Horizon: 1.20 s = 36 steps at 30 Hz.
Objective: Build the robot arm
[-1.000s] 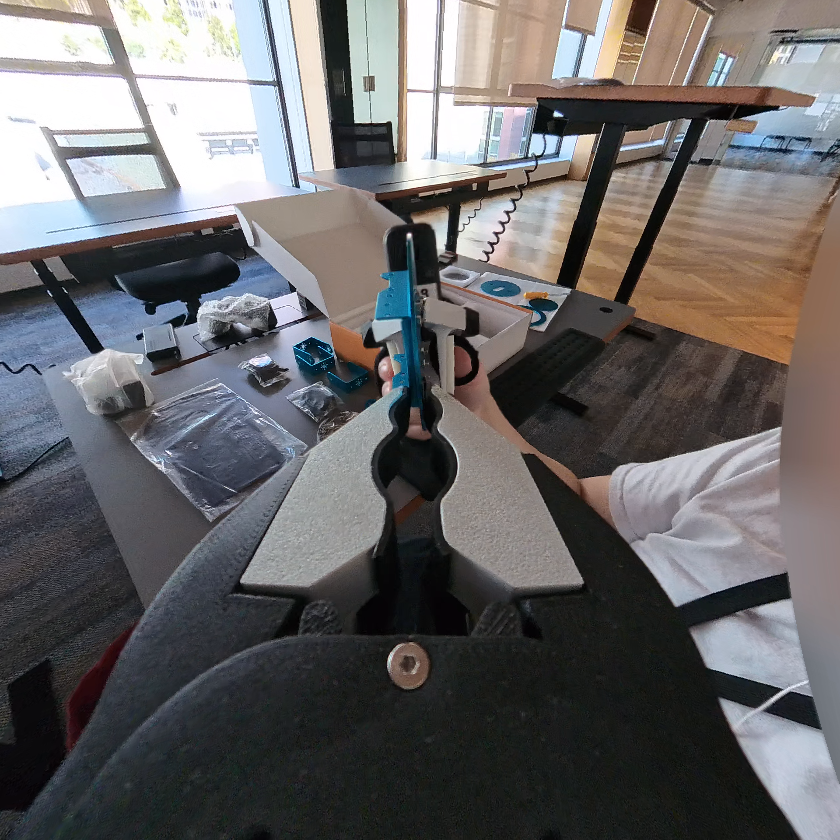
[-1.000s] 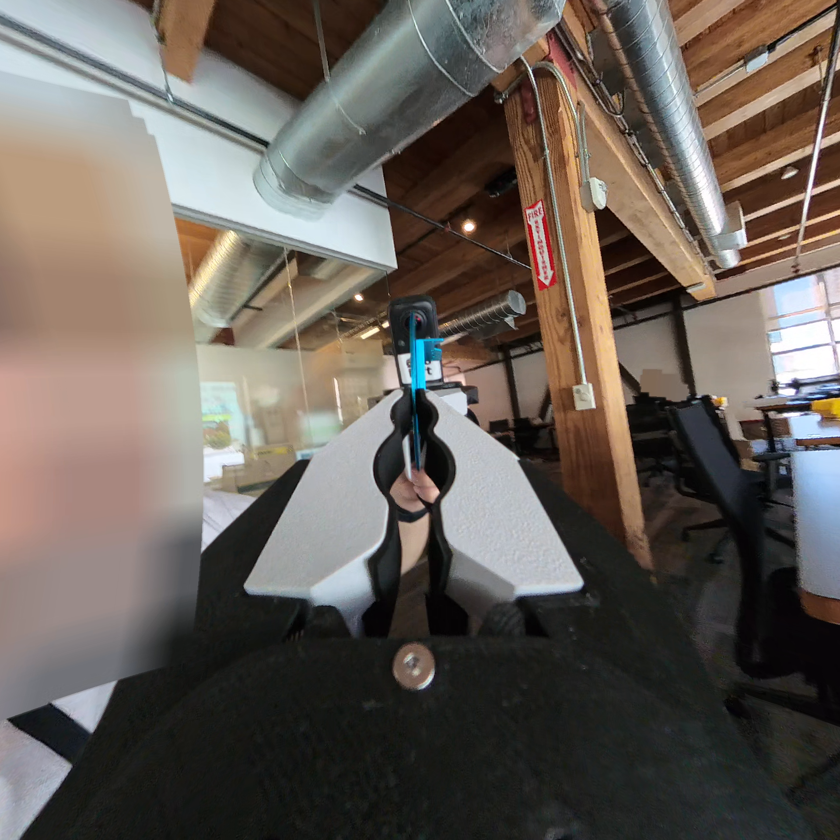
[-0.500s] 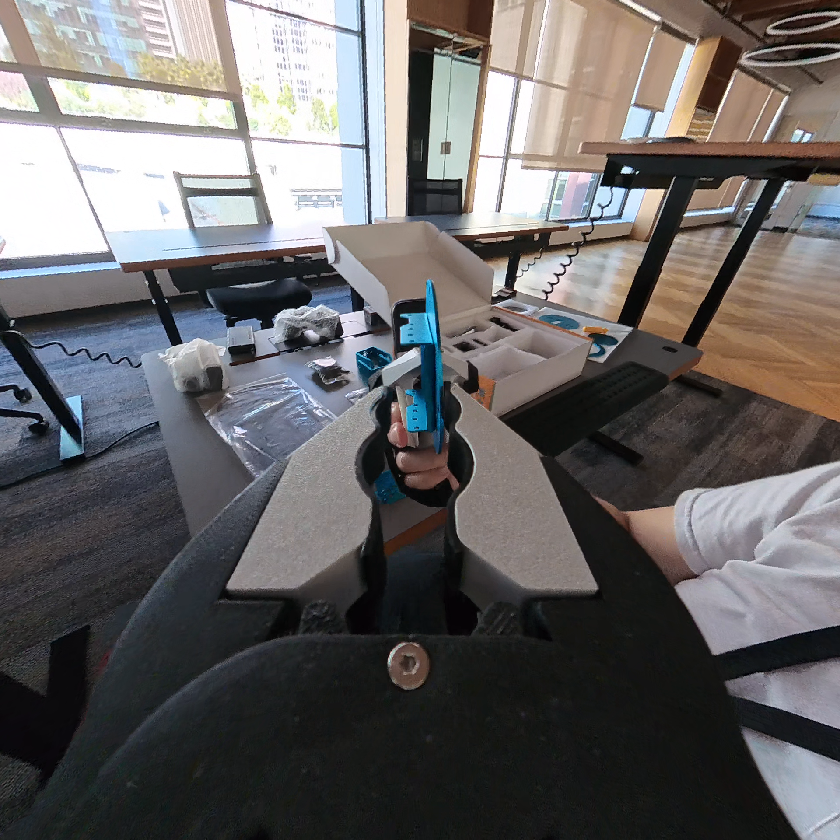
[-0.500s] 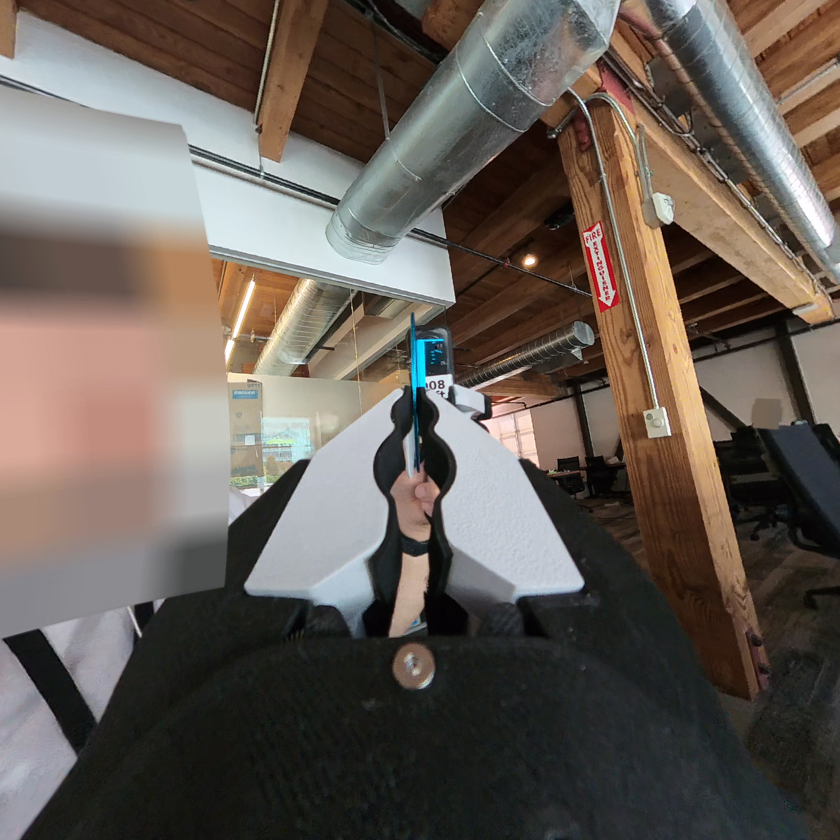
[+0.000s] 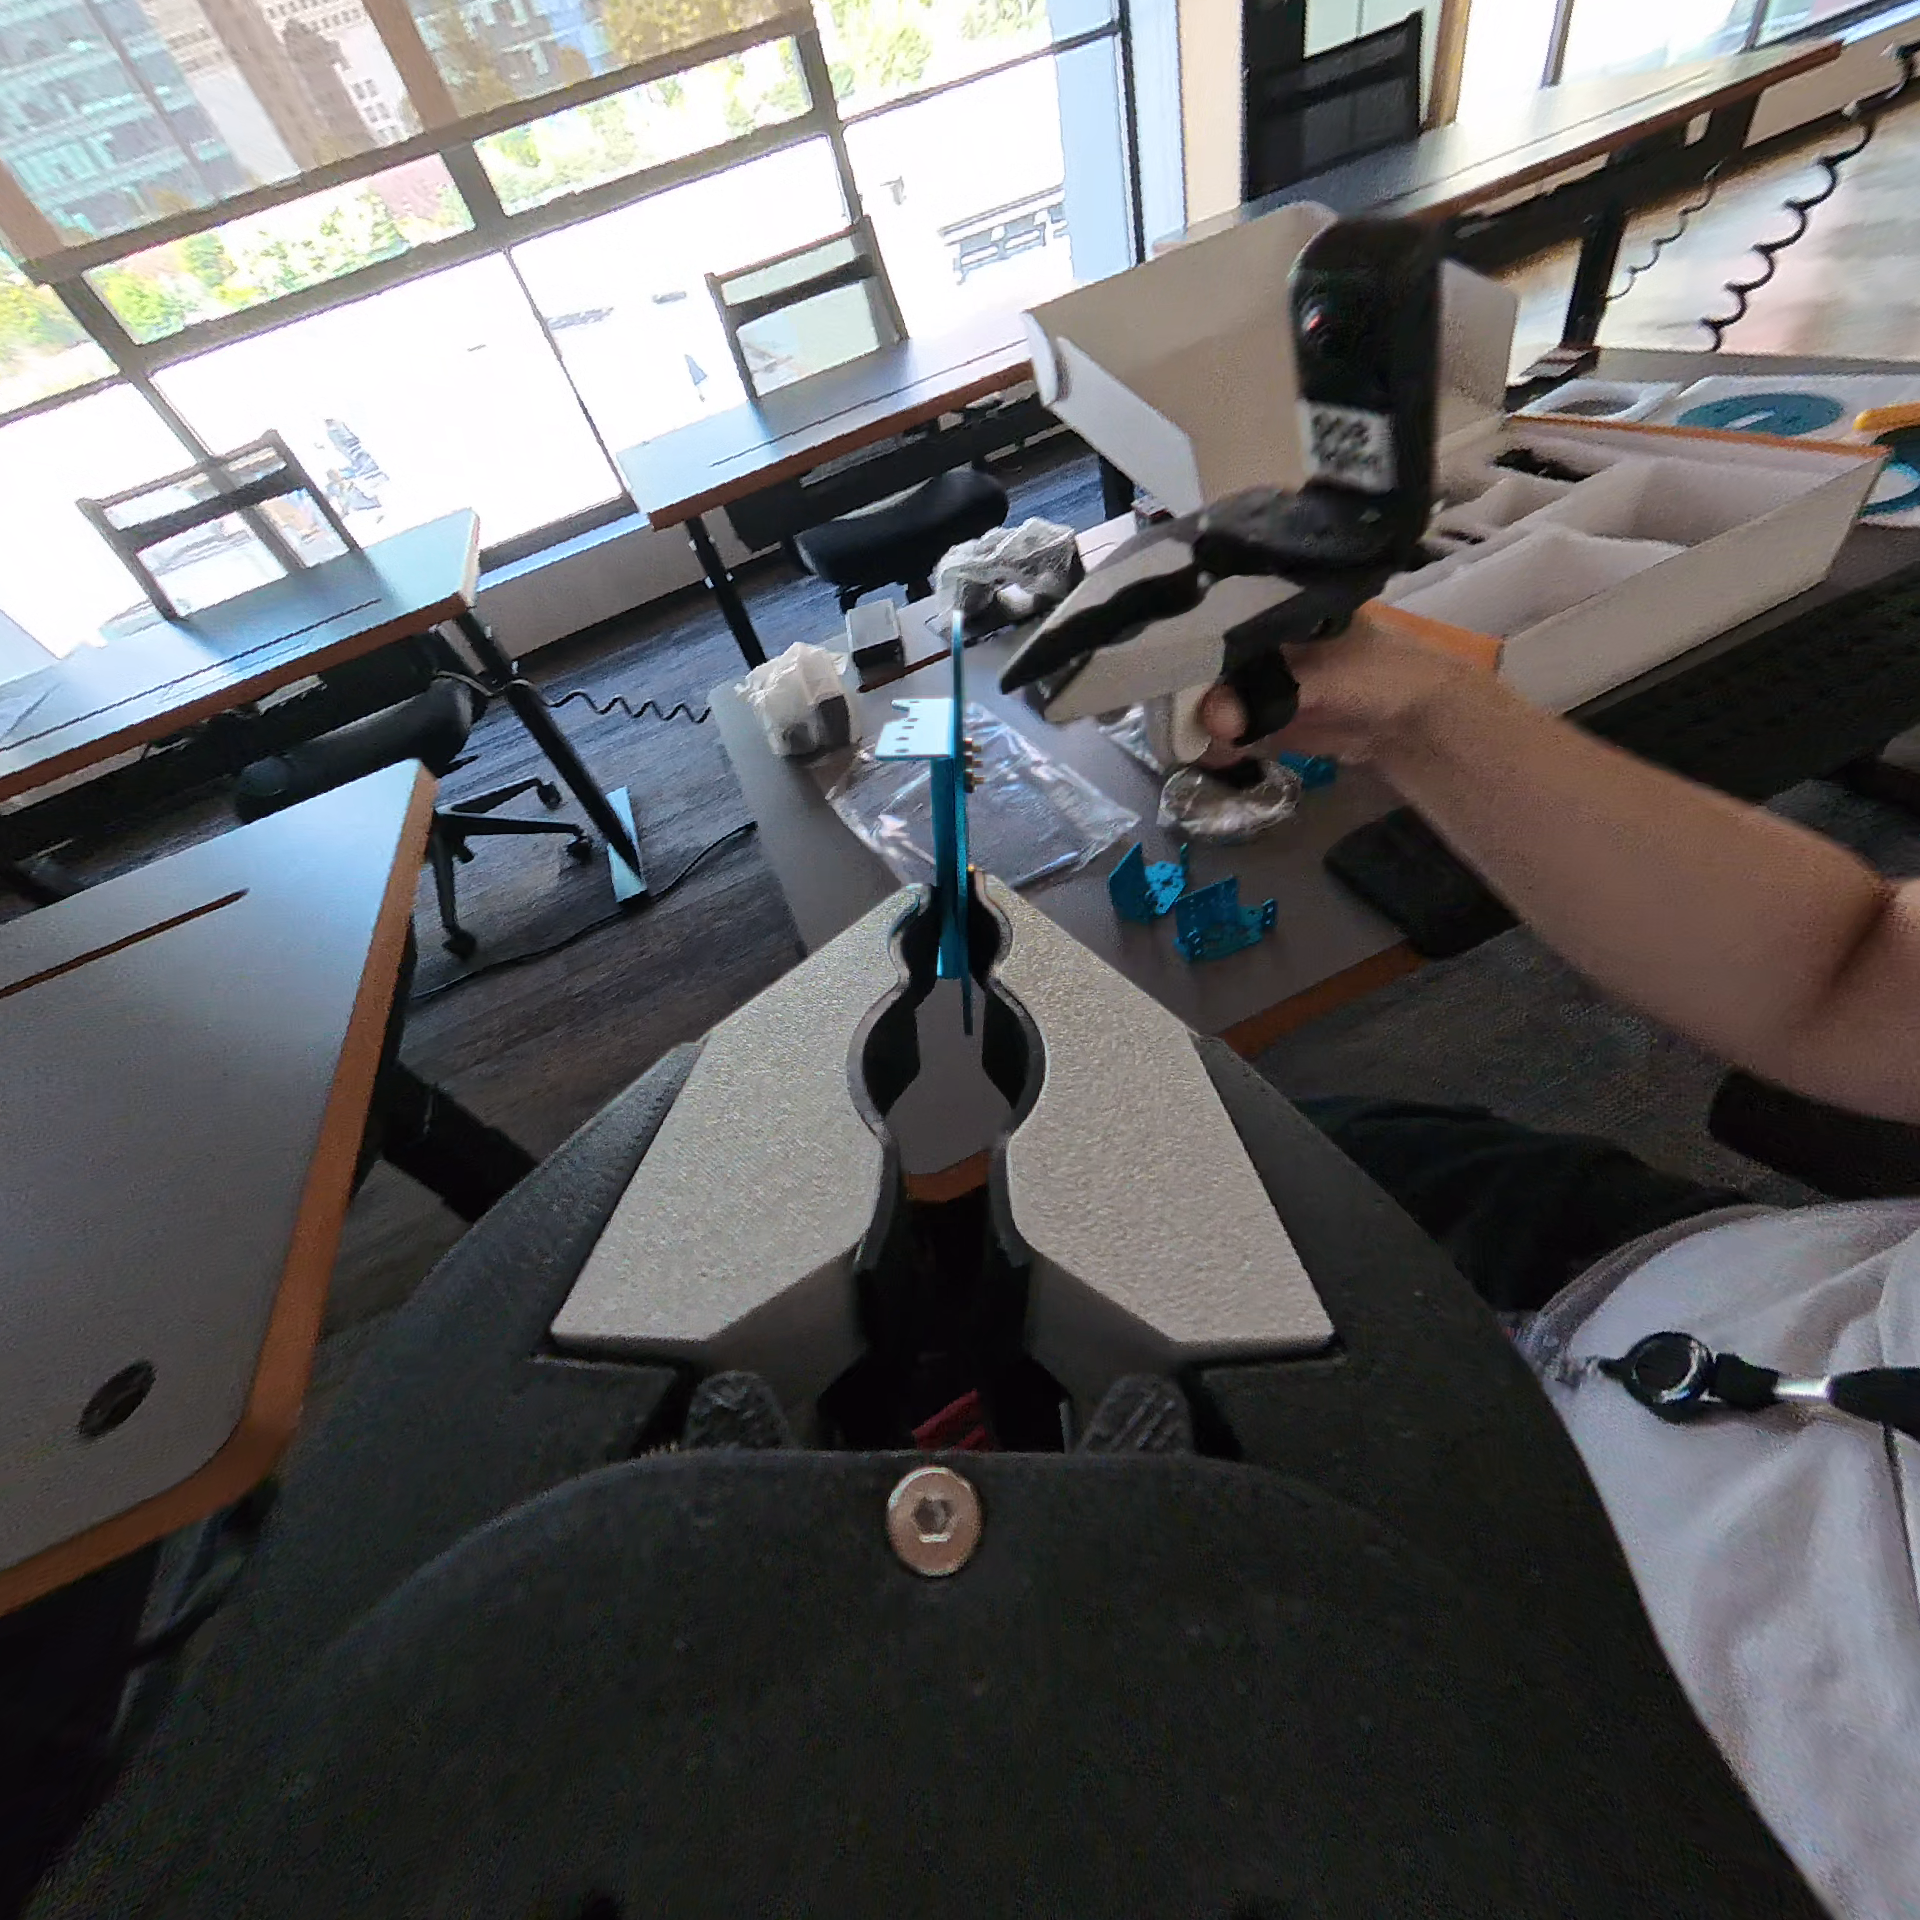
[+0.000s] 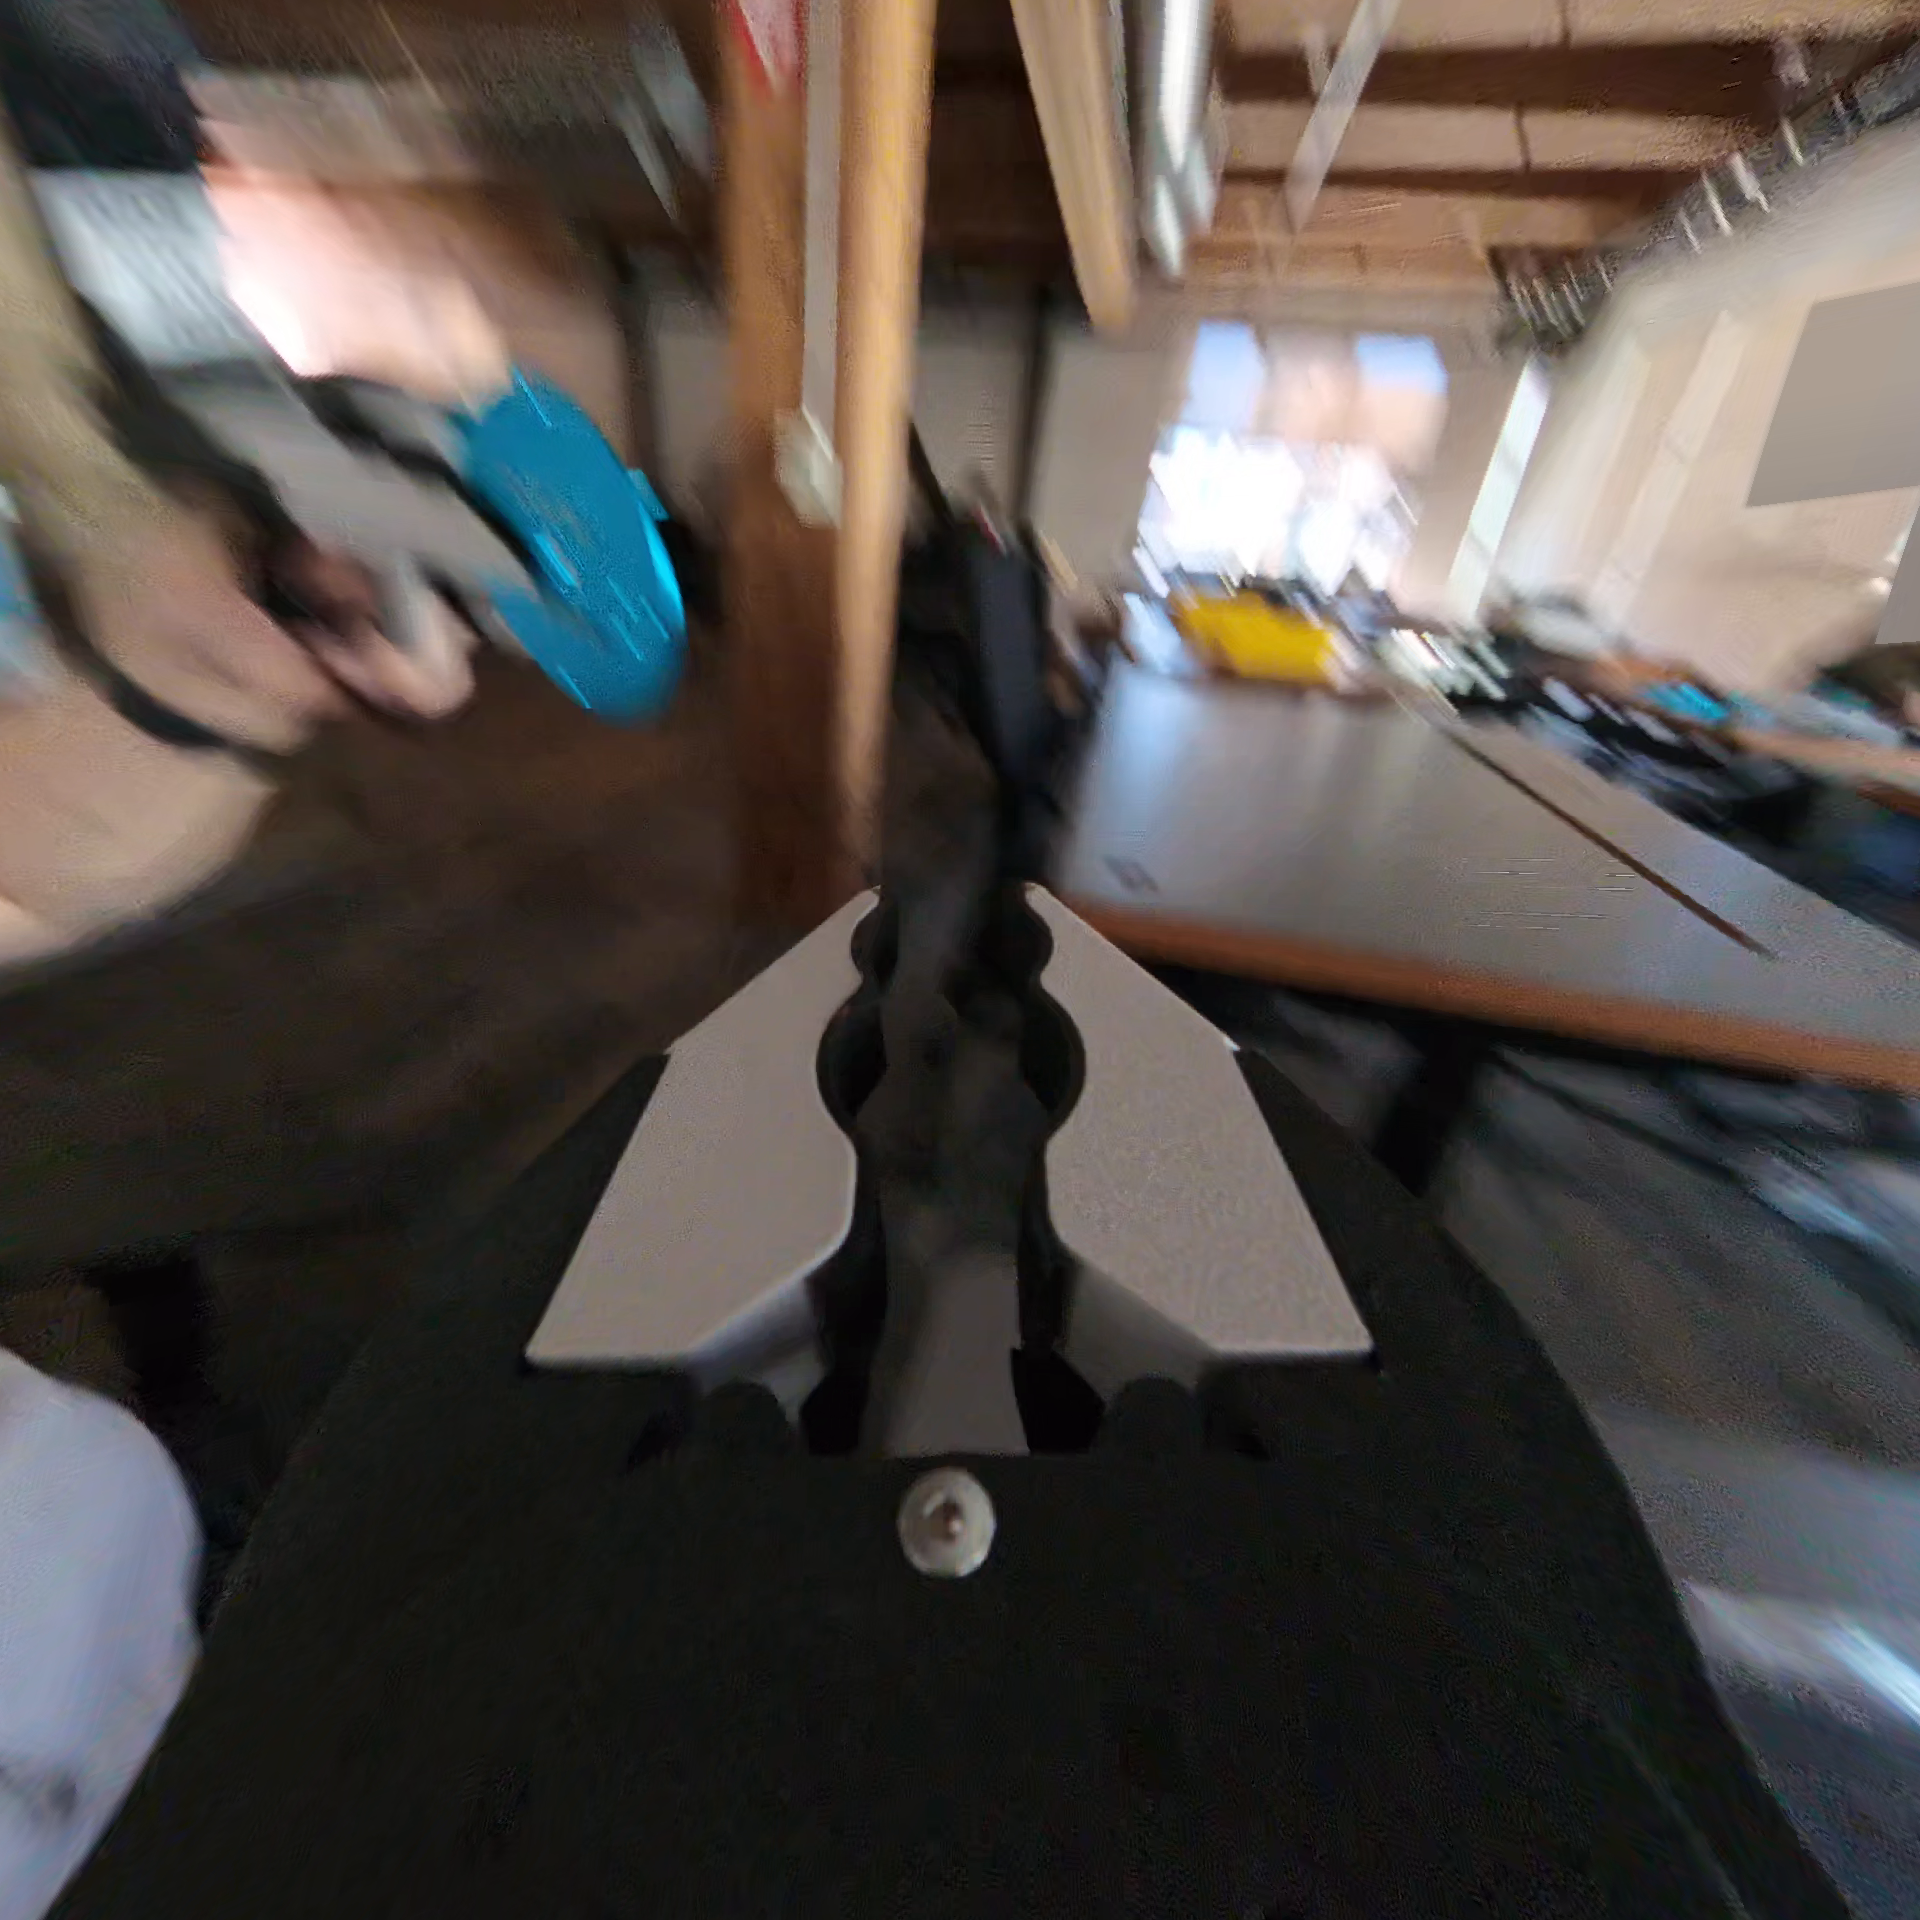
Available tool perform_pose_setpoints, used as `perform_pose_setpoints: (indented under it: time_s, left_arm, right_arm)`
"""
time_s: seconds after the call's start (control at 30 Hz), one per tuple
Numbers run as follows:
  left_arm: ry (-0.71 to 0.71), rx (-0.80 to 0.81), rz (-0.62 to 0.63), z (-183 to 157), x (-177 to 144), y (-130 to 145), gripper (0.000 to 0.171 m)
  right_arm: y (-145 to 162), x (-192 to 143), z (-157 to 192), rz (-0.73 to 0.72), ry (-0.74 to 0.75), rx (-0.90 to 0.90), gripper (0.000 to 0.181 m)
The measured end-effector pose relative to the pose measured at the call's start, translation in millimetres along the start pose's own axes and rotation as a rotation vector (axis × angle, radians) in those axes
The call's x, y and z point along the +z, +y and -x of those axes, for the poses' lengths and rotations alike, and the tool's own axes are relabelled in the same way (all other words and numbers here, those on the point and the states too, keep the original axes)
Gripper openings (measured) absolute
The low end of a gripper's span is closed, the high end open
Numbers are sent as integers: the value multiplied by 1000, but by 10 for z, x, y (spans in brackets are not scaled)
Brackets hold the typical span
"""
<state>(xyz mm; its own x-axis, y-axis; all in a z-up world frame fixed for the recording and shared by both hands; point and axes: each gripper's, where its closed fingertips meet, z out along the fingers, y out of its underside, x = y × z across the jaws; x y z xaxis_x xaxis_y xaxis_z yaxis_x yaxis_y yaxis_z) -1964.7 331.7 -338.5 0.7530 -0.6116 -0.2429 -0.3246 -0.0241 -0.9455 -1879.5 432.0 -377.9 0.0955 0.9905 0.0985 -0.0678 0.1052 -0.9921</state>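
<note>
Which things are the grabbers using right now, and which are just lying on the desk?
In use:
- left gripper, shut on the blue metal plate
- right gripper, open and empty, near the plate's top

Lying about, on the desk:
- blue brackets
- clear plastic bags
- open white box

Brackets [image 5: 1195, 904] on desk [image 5: 1247, 977] (box [image 5: 1662, 561] behind).

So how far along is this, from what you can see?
Done: box open, bags and blue brackets out on the table. In hand: the left hand-held gripper clamps a blue plate upright; the right hand-held gripper hangs open beside it, empty. Left: the brackets lie loose.
</note>
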Motion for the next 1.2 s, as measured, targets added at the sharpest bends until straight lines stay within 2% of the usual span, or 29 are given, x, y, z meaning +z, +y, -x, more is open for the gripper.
perform_pose_setpoints:
  time_s: [0.07,0.13,0.23,0.27,0.37,0.43,0.57,0.67,0.8,0.87,0.97,1.03,1.07,1.2]
  left_arm:
    - [-23,-13,27,96,-101,95,3]
    - [-30,-51,35,150,-156,183,3]
    - [0,-102,50,132,-155,302,3]
    - [2,-109,58,125,-147,341,3]
    - [31,-112,82,46,-115,448,3]
    - [45,-110,90,13,-89,503,3]
    - [90,-138,112,-31,-52,615,3]
    - [96,-140,135,-36,-71,718,3]
    - [101,-165,125,-24,-105,774,3]
    - [105,-175,121,-15,-113,796,3]
    - [119,-191,118,-14,-106,823,3]
    - [136,-187,126,-35,-84,848,3]
    - [141,-184,127,-40,-68,857,3]
    - [160,-182,135,-61,12,913,3]
  right_arm:
    - [566,-149,-238,401,153,-113,22]
    - [1132,-244,-365,713,182,-144,23]
    - [1782,-452,-529,1133,65,-210,8]
    - [1881,-490,-587,1198,32,-173,6]
    - [2009,-319,-628,1132,-72,147,3]
    - [2143,-378,-581,1201,-186,318,14]
    - [2311,-444,-577,1242,-442,119,25]
    - [2372,-469,-521,1260,-545,131,34]
    - [2490,-473,-633,1288,-479,255,27]
    - [2471,-468,-609,1264,-457,282,28]
    - [2494,-511,-599,1240,-389,184,27]
    - [2494,-513,-583,1214,-334,173,28]
    - [2507,-505,-603,1199,-299,154,20]
    - [2502,-465,-557,1128,-264,128,18]
